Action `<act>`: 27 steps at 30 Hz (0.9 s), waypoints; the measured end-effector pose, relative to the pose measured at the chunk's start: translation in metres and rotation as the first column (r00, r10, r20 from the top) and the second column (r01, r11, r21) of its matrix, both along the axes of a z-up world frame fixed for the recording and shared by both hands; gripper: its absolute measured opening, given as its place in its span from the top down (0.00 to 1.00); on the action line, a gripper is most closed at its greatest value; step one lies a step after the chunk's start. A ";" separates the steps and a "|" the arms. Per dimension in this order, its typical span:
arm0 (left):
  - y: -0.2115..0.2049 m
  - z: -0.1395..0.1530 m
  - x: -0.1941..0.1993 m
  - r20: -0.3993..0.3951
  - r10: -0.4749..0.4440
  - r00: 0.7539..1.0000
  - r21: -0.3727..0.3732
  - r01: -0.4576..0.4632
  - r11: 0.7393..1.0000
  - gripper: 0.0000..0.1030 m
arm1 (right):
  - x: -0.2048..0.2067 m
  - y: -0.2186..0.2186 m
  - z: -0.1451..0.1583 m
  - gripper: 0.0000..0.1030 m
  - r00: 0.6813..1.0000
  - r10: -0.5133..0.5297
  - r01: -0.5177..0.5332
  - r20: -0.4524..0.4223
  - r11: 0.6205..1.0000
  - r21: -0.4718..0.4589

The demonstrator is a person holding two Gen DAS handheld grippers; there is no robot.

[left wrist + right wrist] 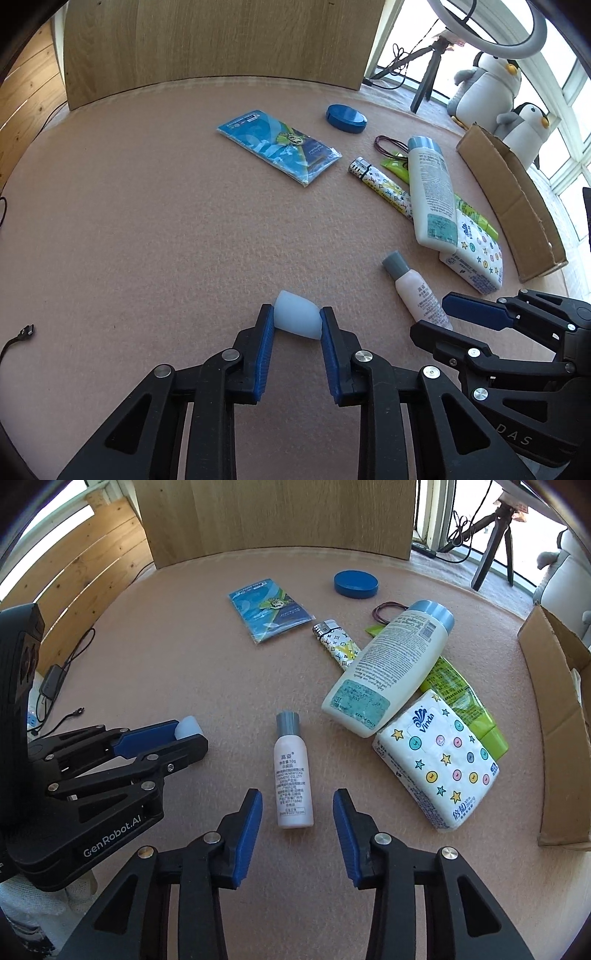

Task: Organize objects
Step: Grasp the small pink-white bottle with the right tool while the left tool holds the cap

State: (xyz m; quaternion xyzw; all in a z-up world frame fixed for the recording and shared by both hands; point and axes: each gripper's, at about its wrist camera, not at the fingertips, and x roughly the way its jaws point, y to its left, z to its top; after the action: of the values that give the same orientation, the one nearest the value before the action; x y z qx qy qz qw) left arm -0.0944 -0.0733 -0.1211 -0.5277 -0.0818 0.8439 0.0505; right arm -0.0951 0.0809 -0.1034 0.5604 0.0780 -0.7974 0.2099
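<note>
Small pink grey-capped bottle lies left of star-patterned tissue pack; large cream lotion bottle rests on pack; round blue tin behind.

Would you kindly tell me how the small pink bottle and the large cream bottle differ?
The small pink bottle lies flat on the mat, touching nothing; the large cream bottle rests propped on a tissue pack and a green tube. The pink one is much smaller and slimmer. Its cap is grey, the cream one's pale blue. Both lie on their sides with printed labels.
</note>
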 end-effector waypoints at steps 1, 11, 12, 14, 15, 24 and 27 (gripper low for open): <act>-0.001 0.000 0.001 0.000 0.003 1.000 0.002 -0.003 1.000 0.74 | -0.001 -0.001 -0.002 0.66 1.000 0.002 -0.002 0.001 1.000 0.005; -0.001 0.000 0.002 0.001 0.018 1.000 0.016 -0.018 1.000 0.74 | -0.005 -0.007 -0.009 0.82 1.000 0.020 -0.020 0.002 0.999 0.030; -0.002 0.000 0.002 0.002 0.019 1.000 0.018 -0.020 1.000 0.74 | -0.004 -0.006 -0.009 0.82 1.000 0.021 -0.021 0.003 0.999 0.028; -0.002 0.001 0.004 0.002 0.025 1.000 0.025 -0.025 0.999 0.74 | -0.004 -0.005 -0.009 0.82 1.000 0.021 -0.021 0.006 1.000 0.021; -0.002 0.001 0.005 0.002 0.026 1.000 0.028 -0.026 0.999 0.74 | -0.003 -0.004 -0.008 0.82 1.000 0.020 -0.020 0.007 1.000 0.016; 0.003 0.010 0.012 -0.013 0.027 1.000 0.039 -0.027 0.999 0.74 | 0.010 0.017 0.014 0.82 1.000 0.011 -0.011 -0.002 0.998 -0.059; 0.008 0.013 0.014 -0.018 0.023 1.000 0.044 -0.022 0.999 0.74 | 0.014 0.030 0.022 0.82 1.000 -0.003 0.002 -0.012 0.997 -0.076</act>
State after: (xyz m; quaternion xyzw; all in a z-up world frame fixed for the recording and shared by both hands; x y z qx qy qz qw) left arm -0.0800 -0.0655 -0.1079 -0.5178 -0.1059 0.8472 0.0534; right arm -0.0813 0.1108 -0.0814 0.5473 0.0482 -0.8035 0.2293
